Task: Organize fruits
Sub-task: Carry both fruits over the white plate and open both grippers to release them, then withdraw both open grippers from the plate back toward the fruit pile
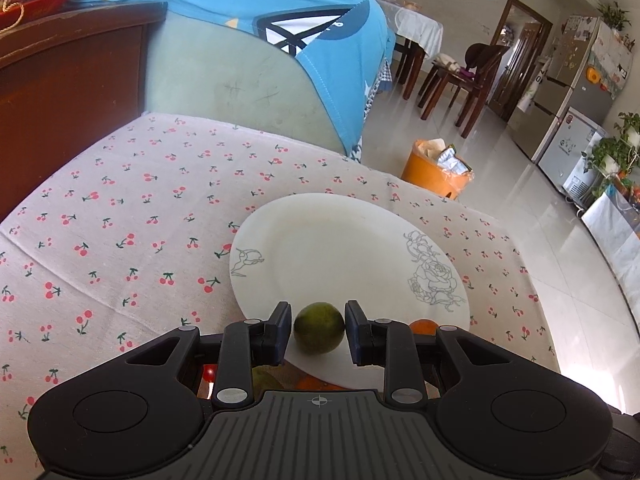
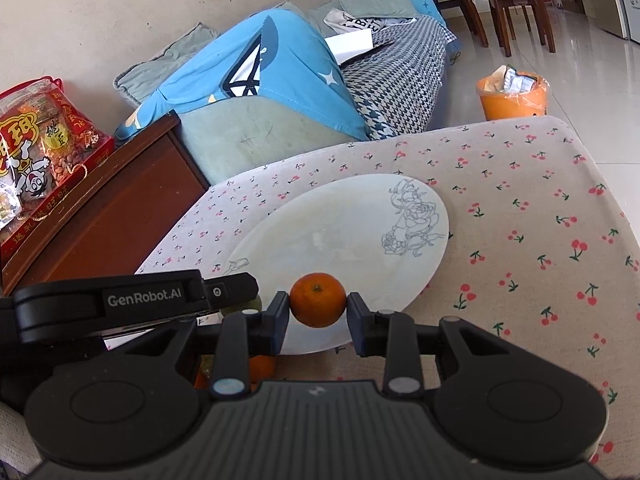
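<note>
Your right gripper (image 2: 318, 306) holds a small orange fruit (image 2: 318, 305) tight between its two fingers, over the near edge of the white plate (image 2: 340, 236). The plate sits on the cherry tablecloth (image 2: 520, 216). Your left gripper (image 2: 160, 300) is just beside, on the left.

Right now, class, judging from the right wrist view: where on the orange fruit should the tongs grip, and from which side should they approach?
Grip the orange fruit across its widest middle, pads on opposite flanks, coming in from the near edge of the white plate. It is round, so only the widest line probably resists slipping. The right tongs hold it just so, stem end facing the camera.
</note>
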